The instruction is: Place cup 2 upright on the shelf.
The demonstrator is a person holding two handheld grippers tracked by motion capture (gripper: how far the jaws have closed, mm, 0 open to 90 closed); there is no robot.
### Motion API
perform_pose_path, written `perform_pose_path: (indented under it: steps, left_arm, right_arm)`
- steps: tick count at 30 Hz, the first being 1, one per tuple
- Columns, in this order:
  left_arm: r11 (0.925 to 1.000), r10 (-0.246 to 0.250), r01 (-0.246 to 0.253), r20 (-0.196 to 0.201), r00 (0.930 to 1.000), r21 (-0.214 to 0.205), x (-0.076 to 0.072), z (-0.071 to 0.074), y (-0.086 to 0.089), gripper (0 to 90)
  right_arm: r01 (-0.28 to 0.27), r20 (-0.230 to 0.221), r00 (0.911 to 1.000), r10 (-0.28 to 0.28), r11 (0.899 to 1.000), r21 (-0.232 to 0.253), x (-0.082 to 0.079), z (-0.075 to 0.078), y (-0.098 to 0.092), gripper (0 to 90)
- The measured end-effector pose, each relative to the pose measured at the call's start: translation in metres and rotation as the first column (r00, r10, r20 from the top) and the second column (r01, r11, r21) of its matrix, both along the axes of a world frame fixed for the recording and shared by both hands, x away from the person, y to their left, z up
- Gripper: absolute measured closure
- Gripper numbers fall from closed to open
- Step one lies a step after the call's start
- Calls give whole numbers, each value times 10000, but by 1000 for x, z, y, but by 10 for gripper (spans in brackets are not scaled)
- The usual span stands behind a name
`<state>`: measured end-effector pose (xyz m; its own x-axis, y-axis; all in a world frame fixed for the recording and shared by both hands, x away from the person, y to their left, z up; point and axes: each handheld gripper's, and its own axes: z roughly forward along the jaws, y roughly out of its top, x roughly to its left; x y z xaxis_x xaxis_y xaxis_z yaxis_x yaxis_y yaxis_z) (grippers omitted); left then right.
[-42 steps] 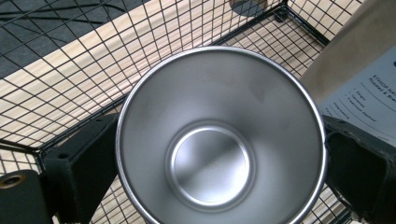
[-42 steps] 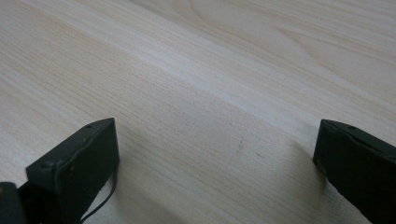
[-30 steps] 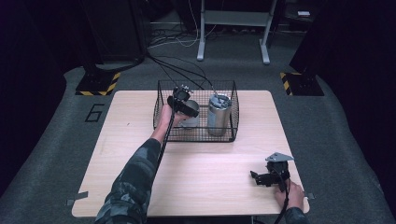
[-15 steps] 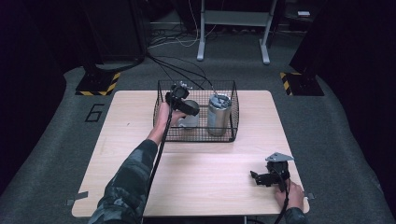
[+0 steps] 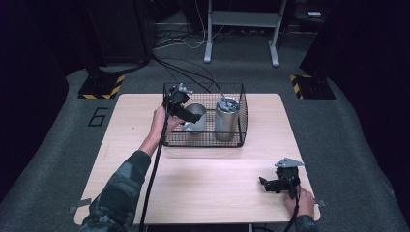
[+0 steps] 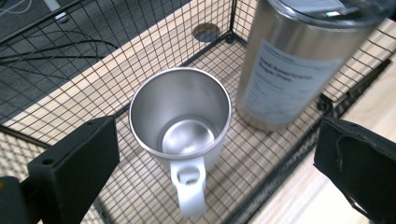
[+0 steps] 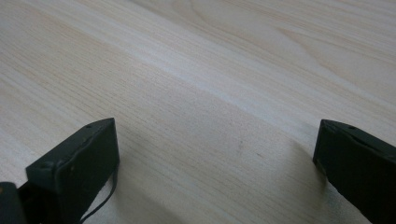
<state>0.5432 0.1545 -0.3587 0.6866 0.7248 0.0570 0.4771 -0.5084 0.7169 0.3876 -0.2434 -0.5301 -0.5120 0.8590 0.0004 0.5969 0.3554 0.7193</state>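
**Reaching for the mug in the basket**

I am working at the wooden table [image 5: 145, 140], where the wire basket [image 5: 203, 140] is standing at the far side. Inside it, the tall steel tumbler [image 6: 299, 65] is carrying a label too blurred to read. Left of it is standing the steel mug [image 6: 182, 116]. My left gripper [image 6: 210, 172] is hovering above it, jaws wide apart; next I must lower onto the handle. My right gripper [image 5: 278, 182] is resting near-right, also spread.

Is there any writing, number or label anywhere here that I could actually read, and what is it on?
"6": a large dark number on the grey floor, left of the table.
Pale label on the steel tumbler in the wire basket: several lines of print, too blurred to read.
Steel mug, beneath the open left gripper: no lettering visible.
Yellow-and-black striped floor plates: warning stripes, no words.
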Motion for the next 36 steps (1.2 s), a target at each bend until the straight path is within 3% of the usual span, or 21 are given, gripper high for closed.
perform_pose_path:
  steps: [10, 20, 29, 36]
  left_arm:
    - [9996, -229, 221, 518, 9984, 162, -39, 11, 18, 2]
    - [9998, -213, 207, 808, 9965, 82, -71, 11, 42, 2]
    - [9996, -128, 102, 1040, 9945, 257, -104, 4, 68, 1]
    - [9997, 65, -86, 1022, 9947, 208, -131, -13, 87, 1]
  right_arm:
    - [4, -4, 10000, -4, 10000, 4, 0, 0, 0, 0]
    - [1, -9, 10000, -1, 10000, 6, 0, 0, 0, 0]
    - [21, -16, 10000, -21, 10000, 18, 0, 0, 0, 0]
    - [19, -15, 10000, -19, 10000, 22, 0, 0, 0, 0]
